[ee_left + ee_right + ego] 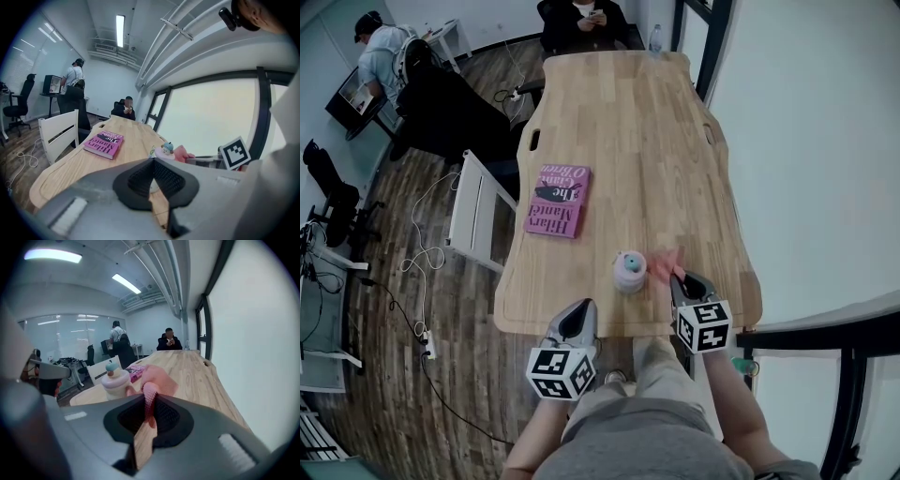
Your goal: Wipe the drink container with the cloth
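Two grippers at the drink container, one holding cloth
Right gripper [149, 405] fingers pinch the pink cloth [158, 379] just right of the drink container [629, 271]. Left gripper [153, 165] fingers are pressed together, empty, near the container's front left. On the counter [675, 141], a pink book [558, 201] lies beyond the container.
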`<state>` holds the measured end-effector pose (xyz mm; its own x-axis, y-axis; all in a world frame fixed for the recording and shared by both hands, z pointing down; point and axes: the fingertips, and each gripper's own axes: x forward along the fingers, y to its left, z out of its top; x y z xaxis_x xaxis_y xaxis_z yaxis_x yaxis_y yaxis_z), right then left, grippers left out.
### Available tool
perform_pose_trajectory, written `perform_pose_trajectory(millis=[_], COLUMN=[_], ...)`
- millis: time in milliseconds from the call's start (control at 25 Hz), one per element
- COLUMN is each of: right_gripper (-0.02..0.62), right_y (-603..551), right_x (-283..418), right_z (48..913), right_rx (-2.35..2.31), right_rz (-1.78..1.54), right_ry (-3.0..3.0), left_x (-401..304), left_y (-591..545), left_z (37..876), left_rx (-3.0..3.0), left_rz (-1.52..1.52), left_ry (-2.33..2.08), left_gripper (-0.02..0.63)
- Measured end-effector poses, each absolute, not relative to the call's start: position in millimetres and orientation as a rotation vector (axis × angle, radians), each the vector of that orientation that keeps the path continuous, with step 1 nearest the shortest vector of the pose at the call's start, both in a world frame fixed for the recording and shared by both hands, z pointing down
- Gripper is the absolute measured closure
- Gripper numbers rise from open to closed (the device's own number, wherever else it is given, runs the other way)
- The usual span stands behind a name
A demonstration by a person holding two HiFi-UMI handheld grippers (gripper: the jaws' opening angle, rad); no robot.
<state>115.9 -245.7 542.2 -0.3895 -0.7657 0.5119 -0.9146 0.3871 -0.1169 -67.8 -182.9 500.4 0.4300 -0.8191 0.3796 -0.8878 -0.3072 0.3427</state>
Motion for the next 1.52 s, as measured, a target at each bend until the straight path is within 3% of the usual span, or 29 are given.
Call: perform_pose_trajectory(millis=[840,1520], right_gripper=[0.565,0.565], right_y=[-199,-195], right_x=[92,71], right_z=[432,470], right_rx=[1.549,1.368], right_rz=[0.367,0.412], right_ry=[-2.500,-2.508], left_x=[-75,-81], left_y=[-146,-136], left_z=[488,490], left_rx=[2.205,2.174], left_rz=[0.126,0.131], left_ry=[-1.441,-1.487], left_gripper=[0.609,0.609])
